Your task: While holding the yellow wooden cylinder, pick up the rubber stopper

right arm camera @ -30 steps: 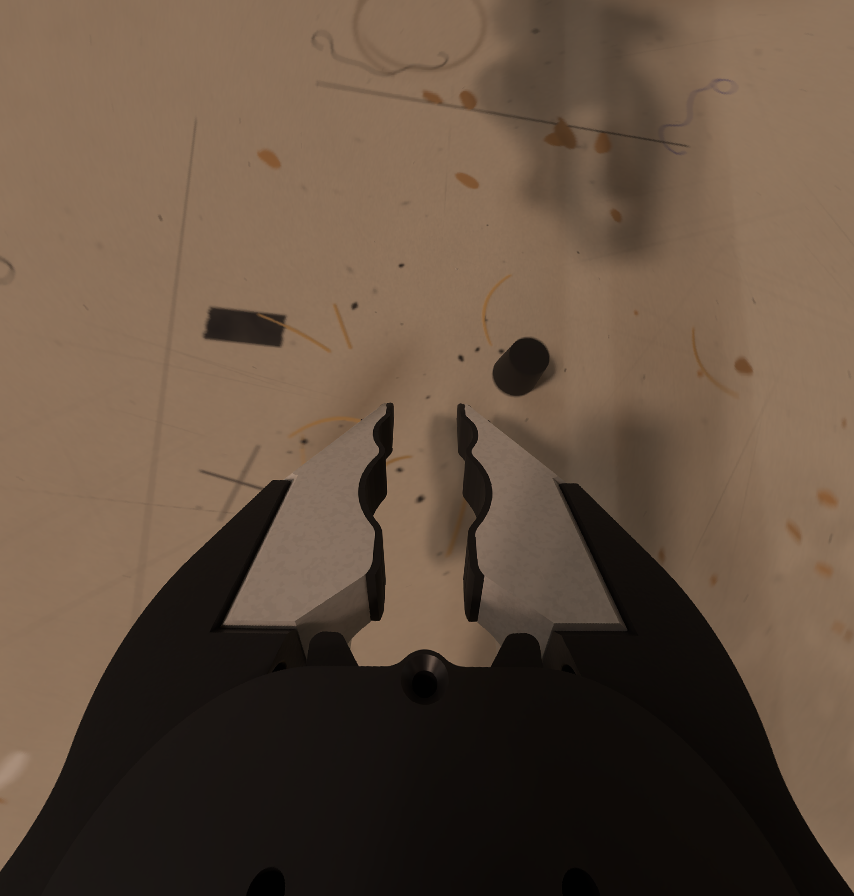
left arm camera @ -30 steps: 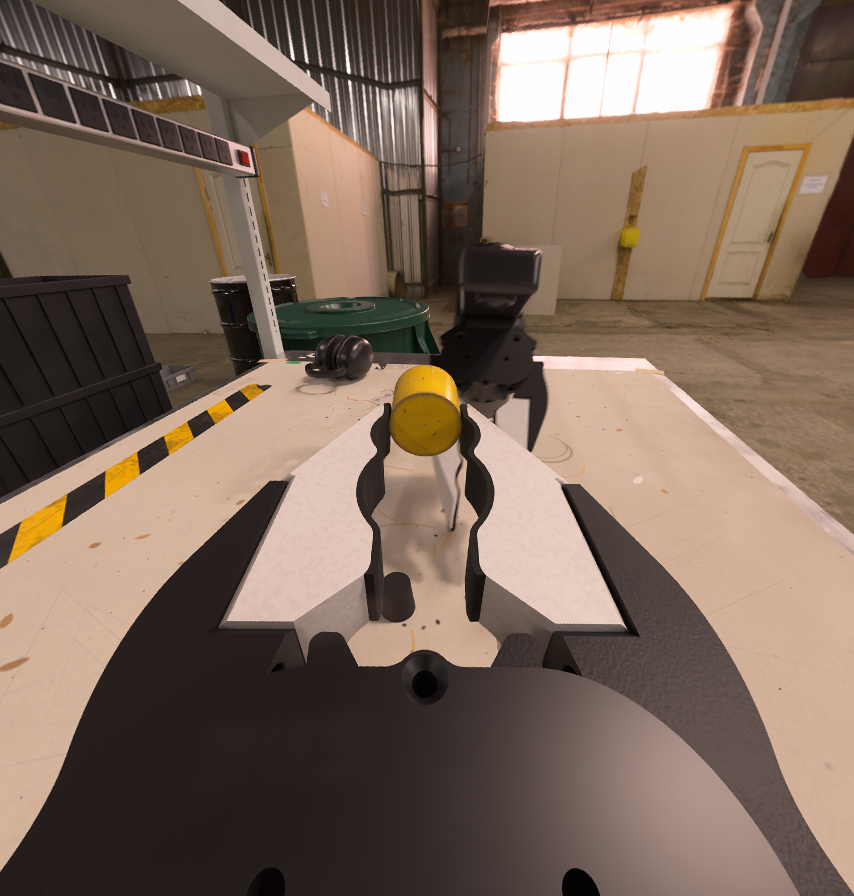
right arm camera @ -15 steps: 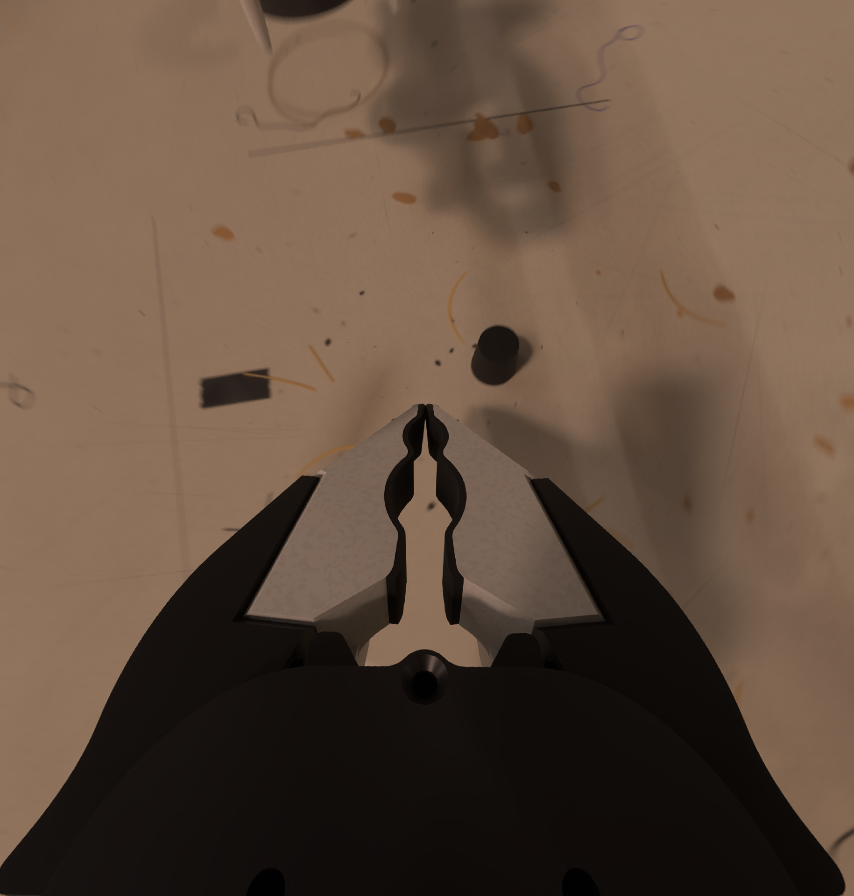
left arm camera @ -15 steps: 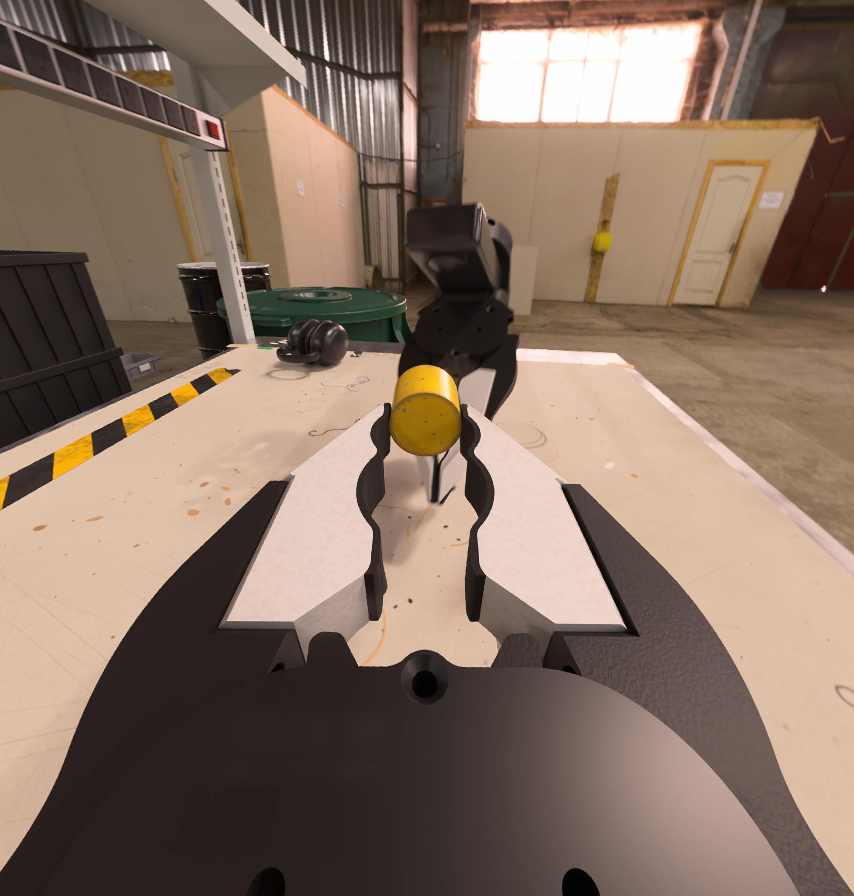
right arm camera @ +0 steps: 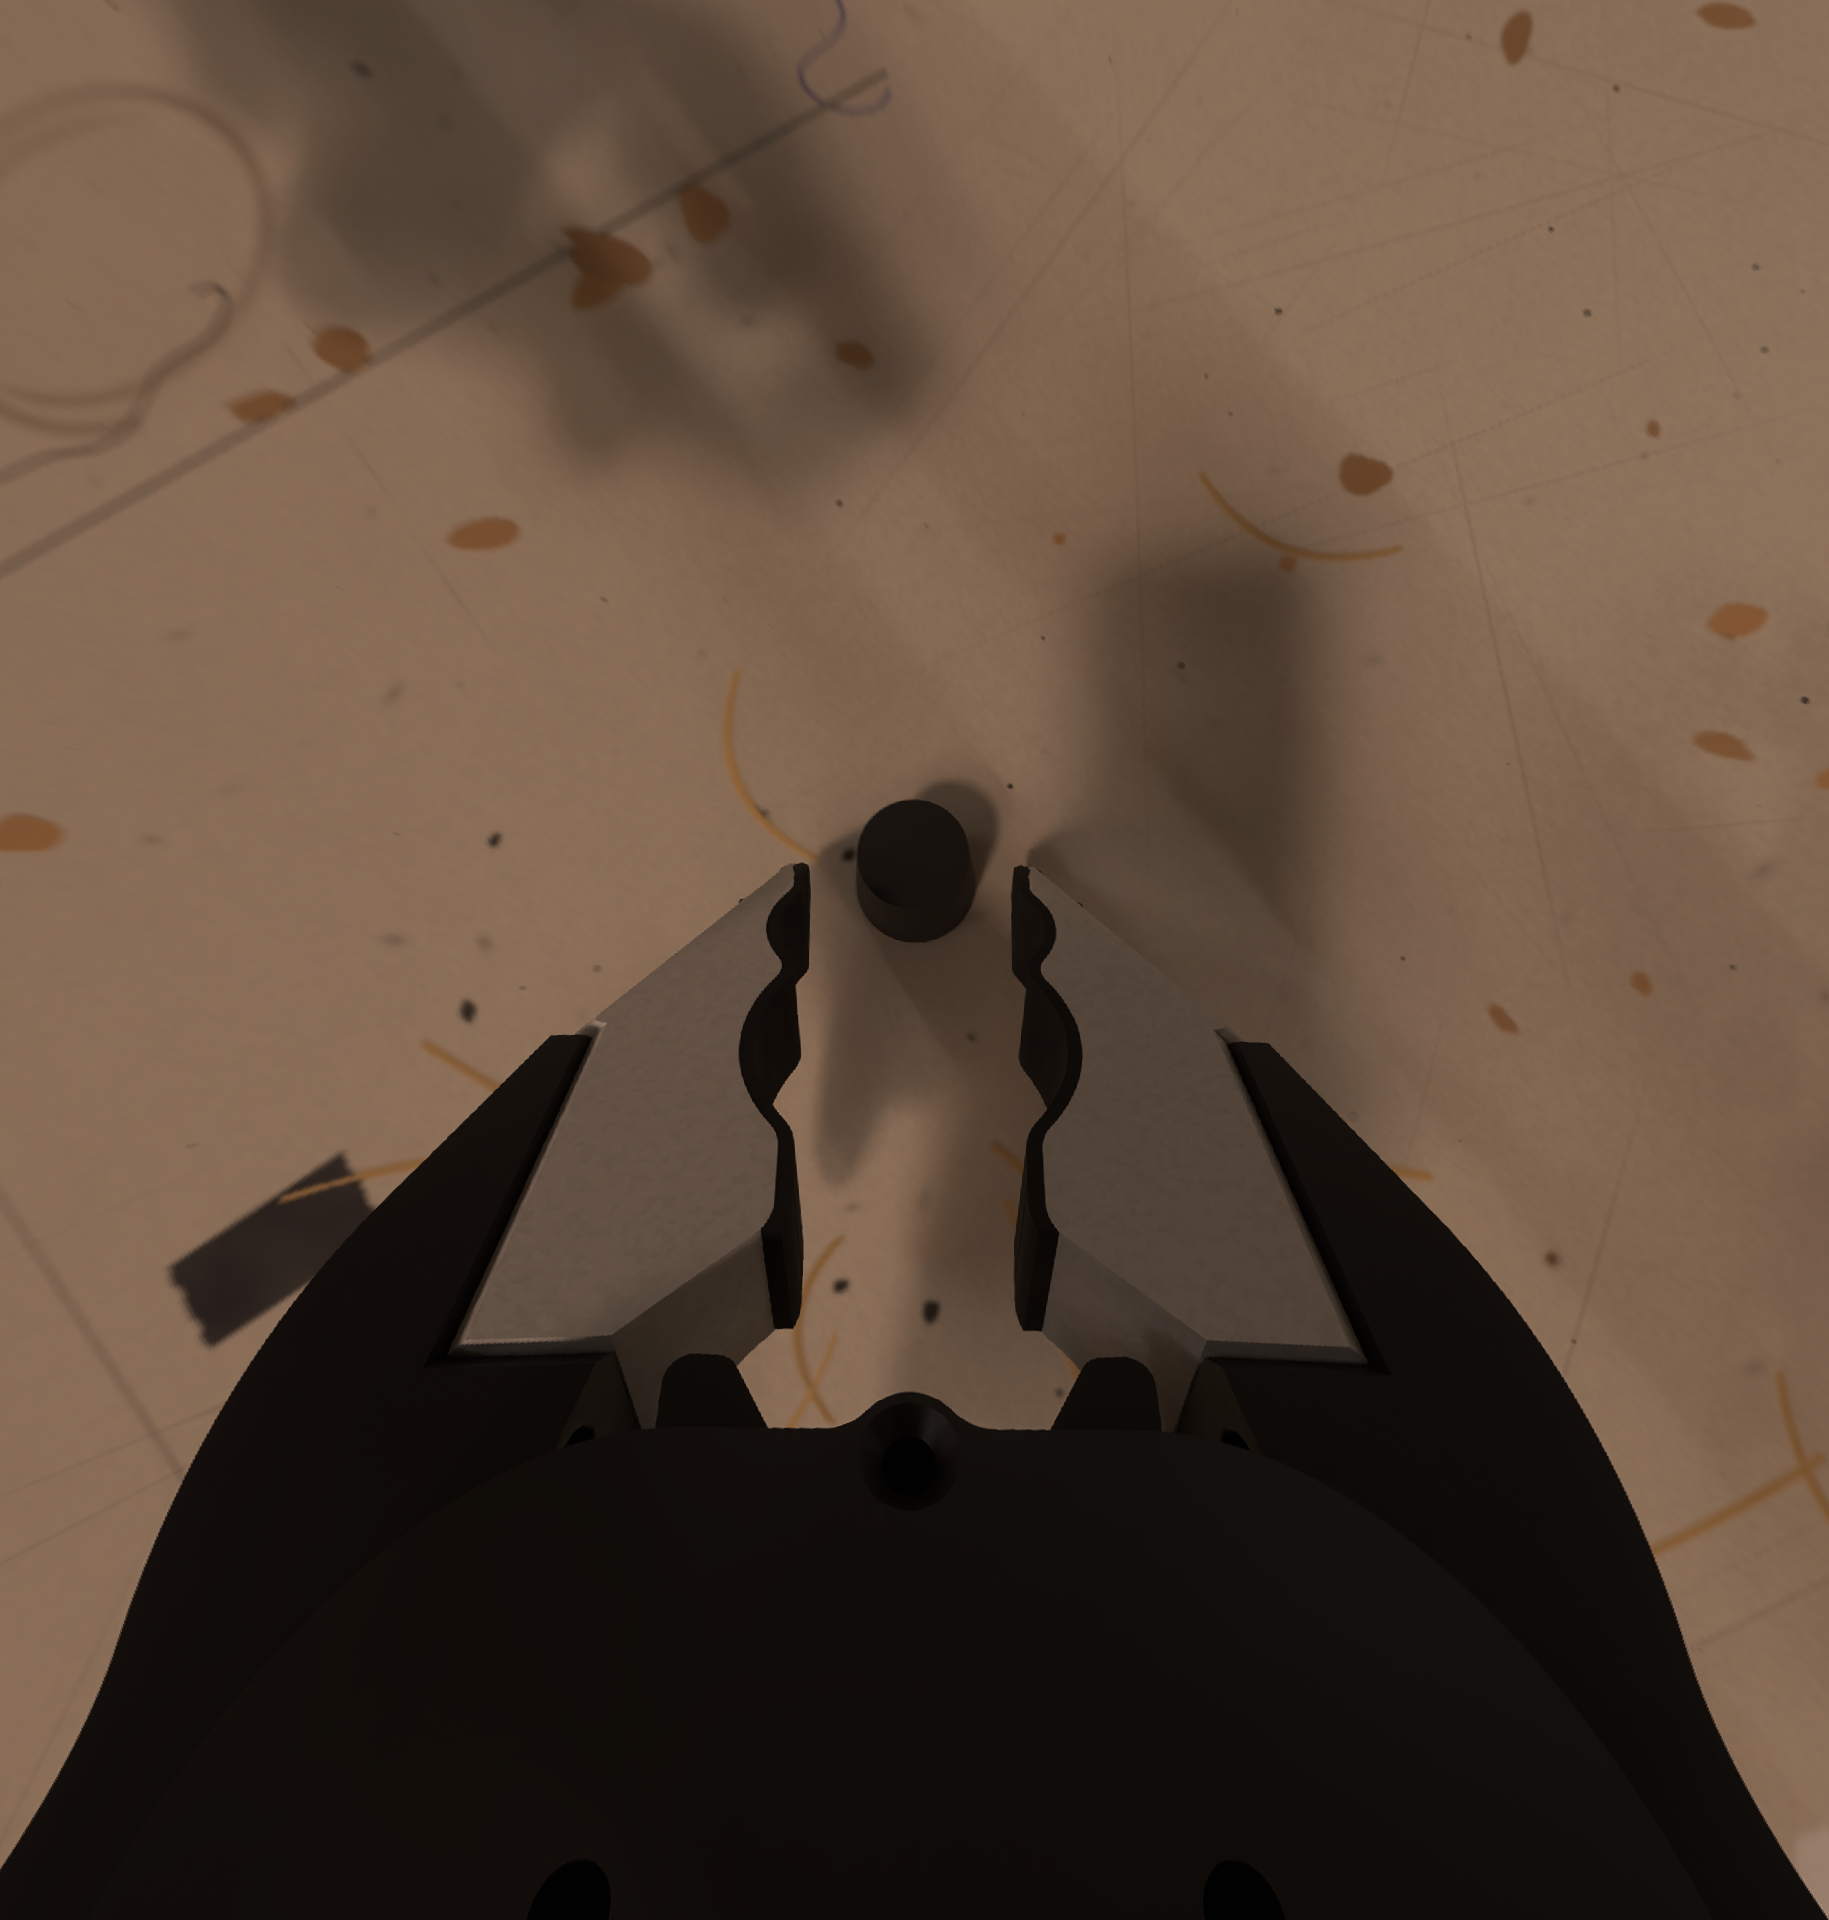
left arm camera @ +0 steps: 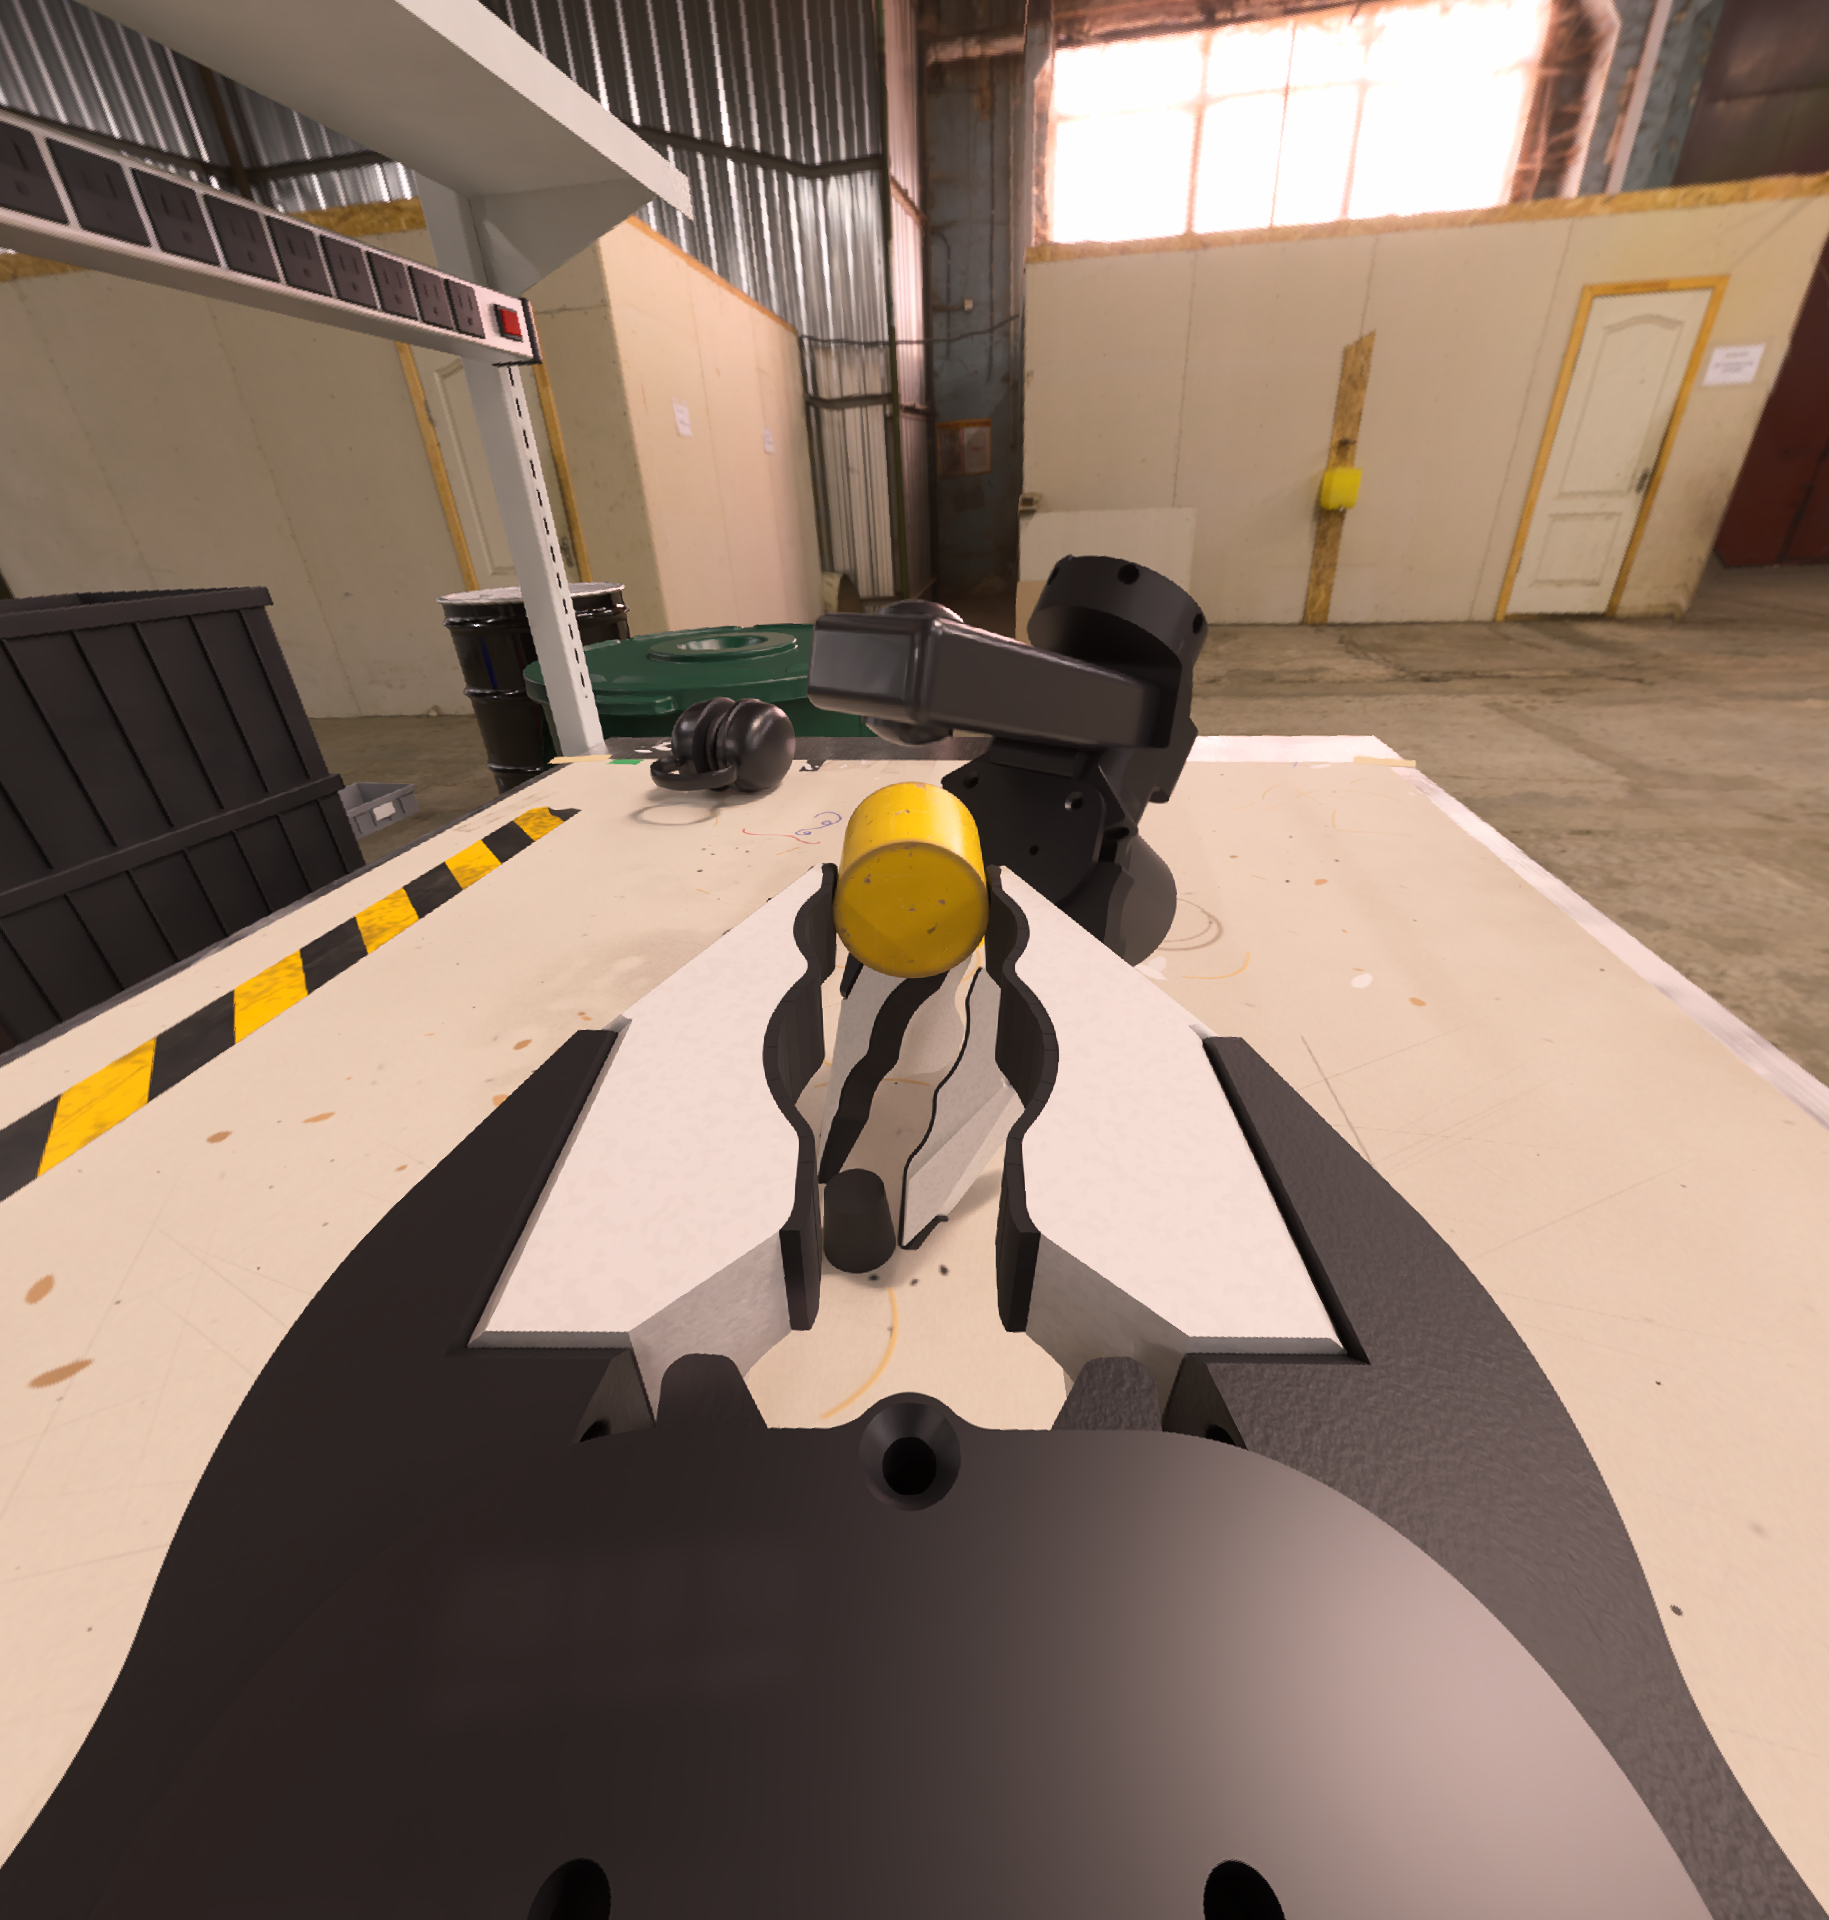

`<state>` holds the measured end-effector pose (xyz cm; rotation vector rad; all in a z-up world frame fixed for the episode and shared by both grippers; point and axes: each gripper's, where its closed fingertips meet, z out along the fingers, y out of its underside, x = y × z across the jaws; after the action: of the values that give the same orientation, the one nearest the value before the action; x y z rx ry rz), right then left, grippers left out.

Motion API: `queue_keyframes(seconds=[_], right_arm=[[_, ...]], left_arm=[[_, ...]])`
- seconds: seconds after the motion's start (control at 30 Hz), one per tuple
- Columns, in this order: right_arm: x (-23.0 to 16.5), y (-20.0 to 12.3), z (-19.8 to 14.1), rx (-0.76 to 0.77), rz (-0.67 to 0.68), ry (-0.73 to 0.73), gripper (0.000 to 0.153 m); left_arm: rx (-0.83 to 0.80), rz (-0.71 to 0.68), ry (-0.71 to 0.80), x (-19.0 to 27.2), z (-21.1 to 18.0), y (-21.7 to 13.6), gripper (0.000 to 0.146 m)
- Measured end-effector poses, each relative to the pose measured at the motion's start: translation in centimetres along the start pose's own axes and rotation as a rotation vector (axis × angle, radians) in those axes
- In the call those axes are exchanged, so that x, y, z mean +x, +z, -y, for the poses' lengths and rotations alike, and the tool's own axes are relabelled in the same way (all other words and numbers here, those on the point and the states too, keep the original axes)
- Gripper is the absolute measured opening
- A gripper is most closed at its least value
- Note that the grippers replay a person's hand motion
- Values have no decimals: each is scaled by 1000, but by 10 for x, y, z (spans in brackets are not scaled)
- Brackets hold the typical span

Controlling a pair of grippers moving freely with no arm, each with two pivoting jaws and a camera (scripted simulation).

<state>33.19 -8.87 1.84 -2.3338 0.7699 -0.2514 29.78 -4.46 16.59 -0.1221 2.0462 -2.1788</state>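
Two stages are legible. First stage, done: the left hand-held gripper (left arm camera: 908, 914) is clamped on the yellow wooden cylinder (left arm camera: 910, 881), held clear above the bench (left arm camera: 1512, 1195). Second stage, not yet done: the rubber stopper (right arm camera: 915, 871) stands upright on the bench, untouched, just beyond the tips of the right hand-held gripper (right arm camera: 910, 883), whose jaws are spread wider than the stopper and point down at it. Judged remaining: lower around the stopper, close, lift. Black earmuffs (left arm camera: 728, 740) lie well beyond the stopper.
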Motion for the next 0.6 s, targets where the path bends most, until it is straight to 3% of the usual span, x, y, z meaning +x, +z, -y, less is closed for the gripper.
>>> queue_keyframes(seconds=[0.13, 0.2, 0.3, 0.43, 0.5, 0.6], right_arm=[[2, 6, -1, -7, -48, -19, 35], [1, 8, 1, 11, -46, -57, 24], [-1, -3, -3, 8, -5, -59, 24], [-16, -60, -34, -41, 100, 45, 24], [-27, -99, -70, -198, 179, 103, 24], [-30, -165, -130, -555, 154, 81, 24]], left_arm=[[29, -4, -43, -2, -2, -3, 28], [40, -9, -60, -1, -3, -3, 28], [37, -22, -57, 4, -3, -2, 28], [34, -61, -53, 13, -2, 4, 28], [34, -93, -56, 18, -2, 8, 28], [37, -136, -46, 27, -3, 16, 28]])
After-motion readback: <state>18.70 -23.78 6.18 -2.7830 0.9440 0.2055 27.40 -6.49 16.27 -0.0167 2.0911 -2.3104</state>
